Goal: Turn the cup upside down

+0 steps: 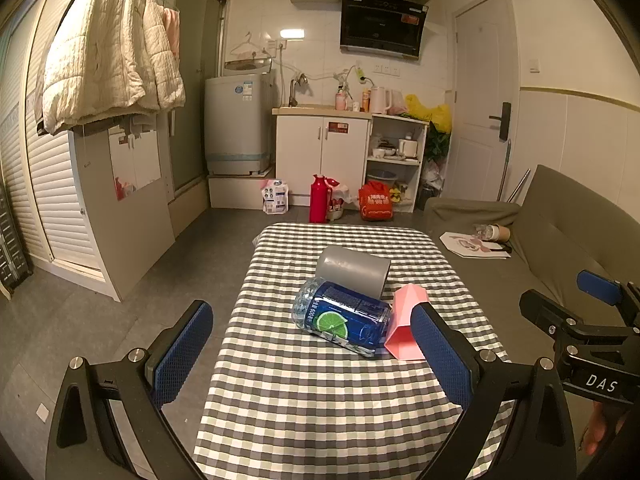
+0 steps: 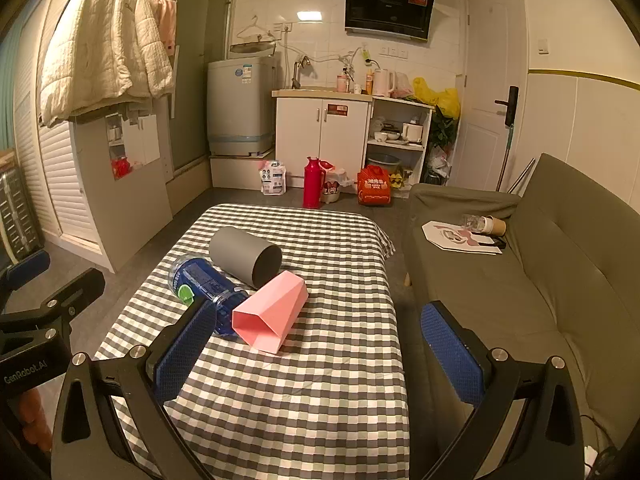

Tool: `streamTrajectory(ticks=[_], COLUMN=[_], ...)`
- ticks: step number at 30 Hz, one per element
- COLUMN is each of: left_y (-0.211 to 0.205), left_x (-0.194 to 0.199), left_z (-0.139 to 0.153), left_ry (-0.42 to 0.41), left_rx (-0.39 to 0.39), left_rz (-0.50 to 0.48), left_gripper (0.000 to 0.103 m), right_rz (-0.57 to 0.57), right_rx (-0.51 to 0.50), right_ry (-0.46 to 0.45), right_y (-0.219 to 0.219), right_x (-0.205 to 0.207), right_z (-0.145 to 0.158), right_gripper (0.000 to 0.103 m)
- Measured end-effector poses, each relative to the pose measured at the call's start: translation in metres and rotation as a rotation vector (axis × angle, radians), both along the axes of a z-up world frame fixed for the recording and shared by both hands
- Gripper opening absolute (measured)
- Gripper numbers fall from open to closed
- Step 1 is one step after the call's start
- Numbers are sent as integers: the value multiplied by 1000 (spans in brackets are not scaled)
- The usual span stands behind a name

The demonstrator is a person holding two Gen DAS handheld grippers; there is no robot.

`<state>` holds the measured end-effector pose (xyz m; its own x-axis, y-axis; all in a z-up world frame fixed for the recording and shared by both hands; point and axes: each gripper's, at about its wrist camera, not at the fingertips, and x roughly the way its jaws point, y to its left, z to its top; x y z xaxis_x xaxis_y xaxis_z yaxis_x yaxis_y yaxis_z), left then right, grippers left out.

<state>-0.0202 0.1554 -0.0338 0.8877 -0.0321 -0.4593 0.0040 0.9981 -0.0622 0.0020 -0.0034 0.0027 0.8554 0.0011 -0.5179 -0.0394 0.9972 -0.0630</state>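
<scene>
A grey round cup (image 1: 354, 270) (image 2: 245, 256) lies on its side on the checked table (image 1: 320, 400) (image 2: 312, 400), mouth toward the right. A pink faceted cup (image 1: 404, 328) (image 2: 272, 312) lies on its side beside it, mouth toward me. A blue-labelled water bottle (image 1: 340, 320) (image 2: 204, 280) lies between them, touching both. My left gripper (image 1: 312, 356) is open and empty, held above the near table, short of the bottle. My right gripper (image 2: 316, 356) is open and empty, just short of the pink cup. Each gripper shows at the edge of the other's view.
A grey-green sofa (image 2: 540, 300) stands right of the table, with a paper sheet (image 2: 460, 238) and a paper cup (image 2: 494, 225) on it. On the floor beyond the table stand a red thermos (image 2: 313, 182) and bags, before kitchen cabinets (image 2: 320, 136).
</scene>
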Motion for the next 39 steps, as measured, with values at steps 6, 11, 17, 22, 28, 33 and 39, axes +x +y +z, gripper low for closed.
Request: streamTrajectory(ticks=[6, 11, 17, 22, 28, 33, 39], left_y=[-1, 0, 0, 0, 0, 0, 0], left_x=[0, 0, 0, 0, 0, 0, 0], left_z=[-1, 0, 0, 0, 0, 0, 0], left_ry=[0, 1, 1, 1, 1, 1, 1], left_rx=[3, 2, 1, 1, 1, 1, 2], left_rz=[2, 1, 2, 1, 2, 2, 2], left_gripper=[102, 102, 102, 102, 102, 102, 102], right_rz=[2, 2, 3, 3, 2, 2, 5], right_rx=[0, -1, -2, -3, -3, -3, -5], right_ry=[0, 0, -2, -2, -1, -1, -3], right_y=[0, 0, 0, 1, 1, 1, 3], right_x=[0, 0, 0, -1, -1, -1, -1], right_z=[0, -1, -1, -1, -1, -1, -2], right_gripper=[103, 103, 103, 103, 103, 103, 103])
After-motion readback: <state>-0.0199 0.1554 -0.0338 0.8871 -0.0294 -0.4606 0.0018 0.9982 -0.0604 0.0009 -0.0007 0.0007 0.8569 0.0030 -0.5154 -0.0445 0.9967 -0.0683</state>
